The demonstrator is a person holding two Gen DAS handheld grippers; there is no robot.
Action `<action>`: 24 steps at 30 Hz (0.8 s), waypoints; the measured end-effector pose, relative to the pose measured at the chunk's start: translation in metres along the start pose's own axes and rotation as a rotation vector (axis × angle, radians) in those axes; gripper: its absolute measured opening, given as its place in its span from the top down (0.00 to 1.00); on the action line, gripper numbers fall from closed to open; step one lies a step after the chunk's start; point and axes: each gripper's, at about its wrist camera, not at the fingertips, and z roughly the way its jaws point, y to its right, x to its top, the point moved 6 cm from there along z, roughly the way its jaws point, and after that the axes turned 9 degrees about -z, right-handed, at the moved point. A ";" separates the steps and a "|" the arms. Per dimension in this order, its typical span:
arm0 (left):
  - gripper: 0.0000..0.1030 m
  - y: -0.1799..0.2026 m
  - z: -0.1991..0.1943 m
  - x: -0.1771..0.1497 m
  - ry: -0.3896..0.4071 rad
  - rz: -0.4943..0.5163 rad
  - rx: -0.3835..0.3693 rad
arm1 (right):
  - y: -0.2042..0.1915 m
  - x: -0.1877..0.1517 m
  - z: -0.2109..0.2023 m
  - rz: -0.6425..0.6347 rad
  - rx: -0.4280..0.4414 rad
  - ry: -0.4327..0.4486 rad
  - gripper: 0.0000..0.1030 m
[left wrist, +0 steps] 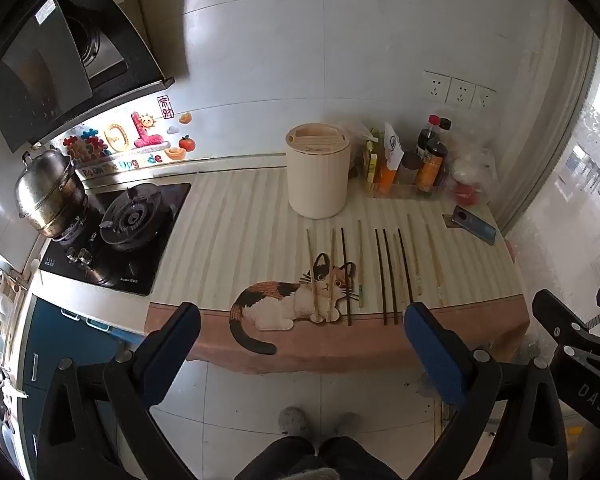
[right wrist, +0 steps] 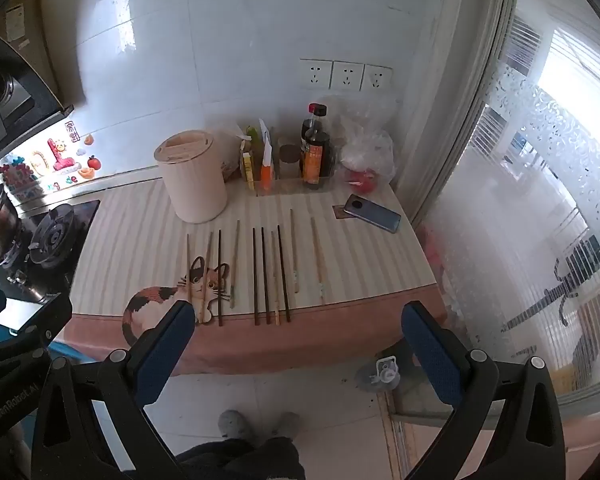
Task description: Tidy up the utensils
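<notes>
Both hand-held grippers, left and right, are wide open and empty. Chopsticks lie in a row just in front of the round holder.

From my left gripper I see the jaws spread wide with nothing between them, held off the near edge of the tabletop. Chopsticks lie in a row just before a cream holder, a phone to the right.

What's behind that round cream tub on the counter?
Behind the cream tub a crumpled clear bag pokes out at its right, against the tiled wall. The tub covers whatever else sits directly behind it.
</notes>
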 end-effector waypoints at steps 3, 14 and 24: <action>0.00 0.000 0.000 0.000 0.005 -0.001 0.000 | 0.000 -0.001 0.000 -0.001 -0.002 -0.001 0.00; 0.00 0.000 -0.001 0.000 0.009 -0.007 -0.006 | 0.002 -0.002 -0.002 -0.002 -0.002 0.002 0.00; 0.00 -0.001 -0.005 -0.004 0.009 -0.008 -0.008 | -0.001 0.002 -0.005 -0.007 -0.003 0.004 0.00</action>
